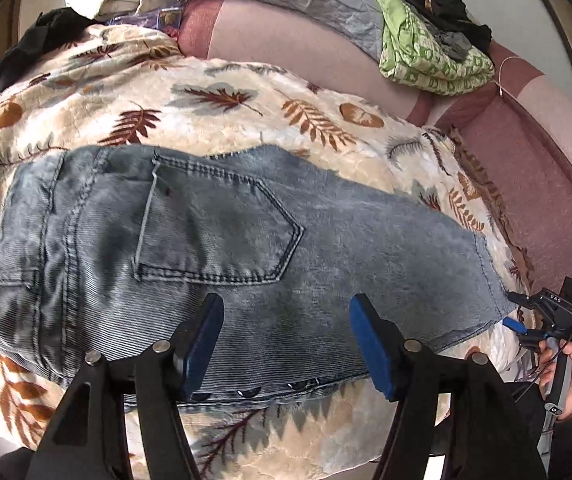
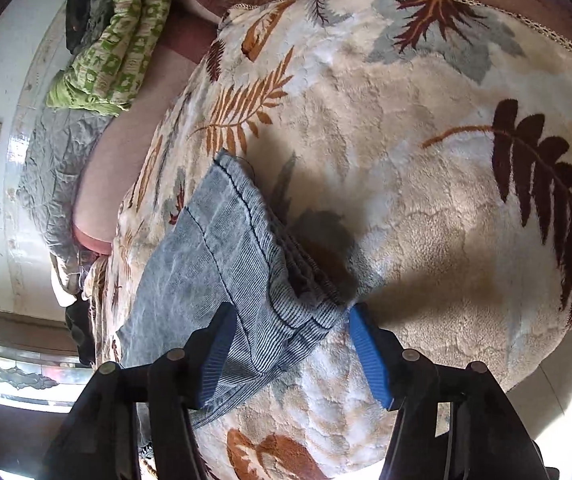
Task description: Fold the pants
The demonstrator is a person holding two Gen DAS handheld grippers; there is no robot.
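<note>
- The pants (image 1: 214,248), faded blue denim, are lying folded on the leaf-patterned blanket (image 1: 246,120), back pocket (image 1: 222,224) facing up, waistband towards the left of the left wrist view.
- The left gripper (image 1: 286,344) is hovering over the near edge of the pants, below the back pocket; its blue pads are standing apart with nothing pinched between them.
- The right gripper (image 2: 292,350) is straddling the far end of the pants, by the hems; the layered cloth is sitting between the pads, but I cannot tell whether they are pressing on it or merely bracketing it. In the left wrist view this tool is showing beyond the hem end, held by a hand (image 1: 566,376).
- The denim is looking fairly heavy and limp rather than stiff: it is likely to sag and drag on the plush blanket, yet not slip from ridged pads.
- The stacked hem layers are looking like the sound place to grip, taking every layer at once, with the other hold on the thick seamed edge near the pocket.
- White letters on the right tool are reading roughly "DAS"; a small "G" mark is showing on its handle.
</note>
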